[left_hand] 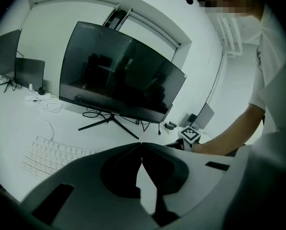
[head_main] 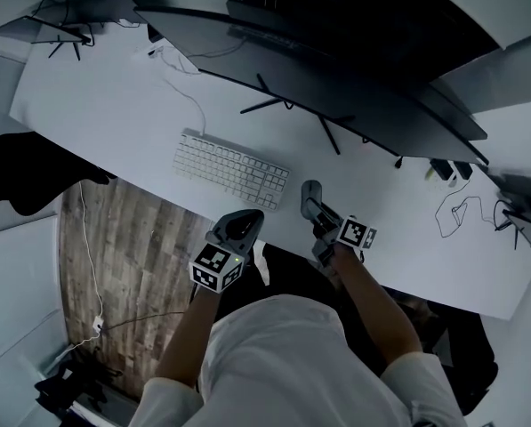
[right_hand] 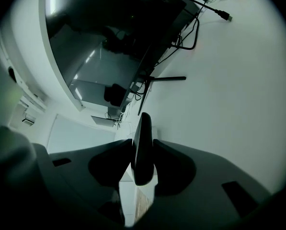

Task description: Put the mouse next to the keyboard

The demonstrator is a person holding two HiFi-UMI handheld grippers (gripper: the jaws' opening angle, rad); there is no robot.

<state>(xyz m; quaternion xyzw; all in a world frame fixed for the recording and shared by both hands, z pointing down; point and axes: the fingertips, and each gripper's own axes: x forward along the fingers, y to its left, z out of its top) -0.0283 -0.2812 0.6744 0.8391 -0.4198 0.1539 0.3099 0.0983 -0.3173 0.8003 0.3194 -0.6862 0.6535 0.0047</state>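
A white keyboard (head_main: 231,169) lies near the desk's front edge, left of centre; it also shows low on the left in the left gripper view (left_hand: 51,155). Just right of it, my right gripper (head_main: 315,206) is shut on a dark mouse (head_main: 311,191) over the white desk (head_main: 114,114). In the right gripper view the mouse (right_hand: 143,128) stands edge-on, pinched between the two jaws (right_hand: 143,146). My left gripper (head_main: 245,222) hangs at the desk's front edge below the keyboard, jaws shut with their tips touching (left_hand: 141,145) and nothing between them.
A wide curved monitor (head_main: 336,96) stands behind the keyboard on thin splayed legs (head_main: 269,105). Loose cables (head_main: 461,212) lie at the desk's right end, and a smaller screen (head_main: 60,16) at the far left. Wooden floor (head_main: 132,247) shows below the desk edge.
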